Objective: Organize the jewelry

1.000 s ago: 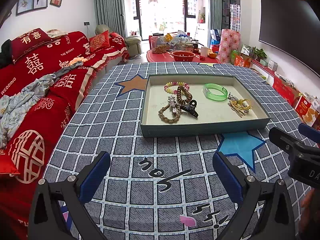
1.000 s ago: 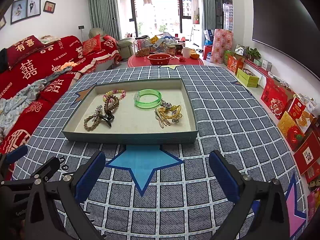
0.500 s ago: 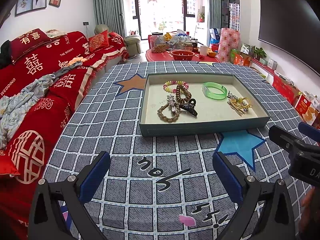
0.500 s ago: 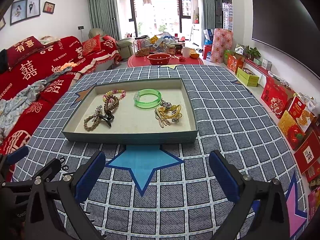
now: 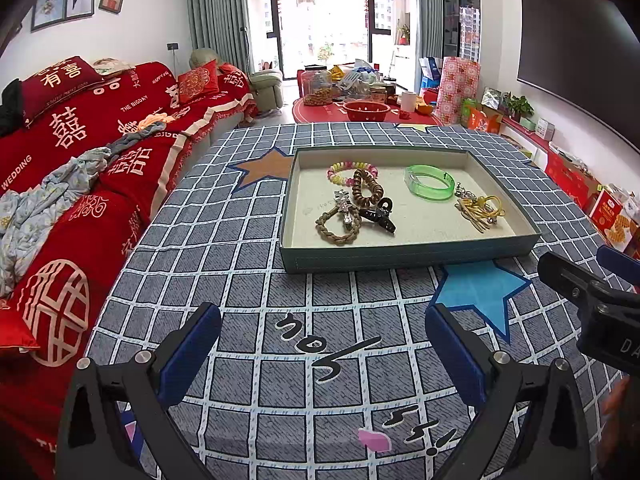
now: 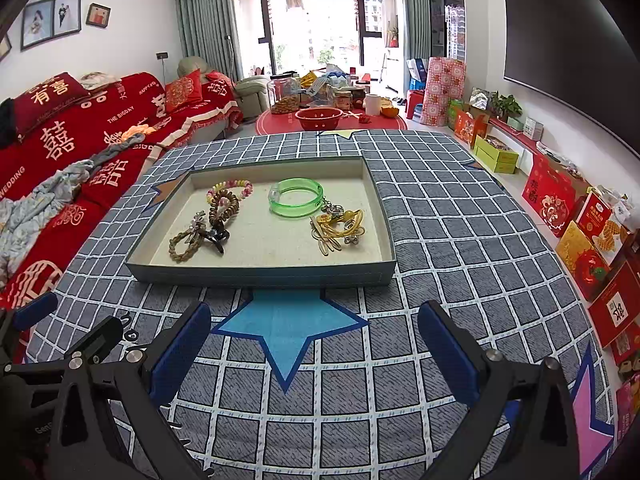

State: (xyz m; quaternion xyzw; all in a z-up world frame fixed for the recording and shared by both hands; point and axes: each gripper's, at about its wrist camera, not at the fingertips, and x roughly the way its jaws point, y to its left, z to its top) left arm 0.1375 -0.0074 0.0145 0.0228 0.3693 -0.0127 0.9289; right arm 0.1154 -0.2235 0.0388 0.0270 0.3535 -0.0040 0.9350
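Covering the whole work surface, a grey checked cloth [image 6: 440, 240] with star patches carried one shallow grey-green tray [image 6: 260, 276], its long axis running left to right and its long front wall facing both cameras. The tray sat toward the far middle of the cloth, just beyond a blue star [image 6: 288, 328].

Inside it, on a pale lining, all the jewelry lay in two clusters. Toward the left wall were a braided tan cord bracelet [image 5: 338, 228], a brown beaded bracelet [image 5: 366, 190] lying partly over a pastel bead bracelet [image 5: 346, 168], a black hair claw [image 5: 380, 214] and a small silver clip [image 5: 344, 204]; these overlapped, so their edges were hard to separate. Toward the right wall a translucent green bangle [image 6: 296, 200] lay flat, its opening upward, and just in front of it sat a tangle of yellow bands and gold hair pins [image 6: 336, 230] with a small silver piece too fine to identify.

The left gripper [image 5: 322, 344] hung over the near edge of the cloth, its blue-padded fingers spread wide and holding nothing. The right gripper [image 6: 314, 338] stood likewise, fingers far apart and empty, above the blue star; only its black side appeared at the right margin of the left wrist view, cut off by the frame.
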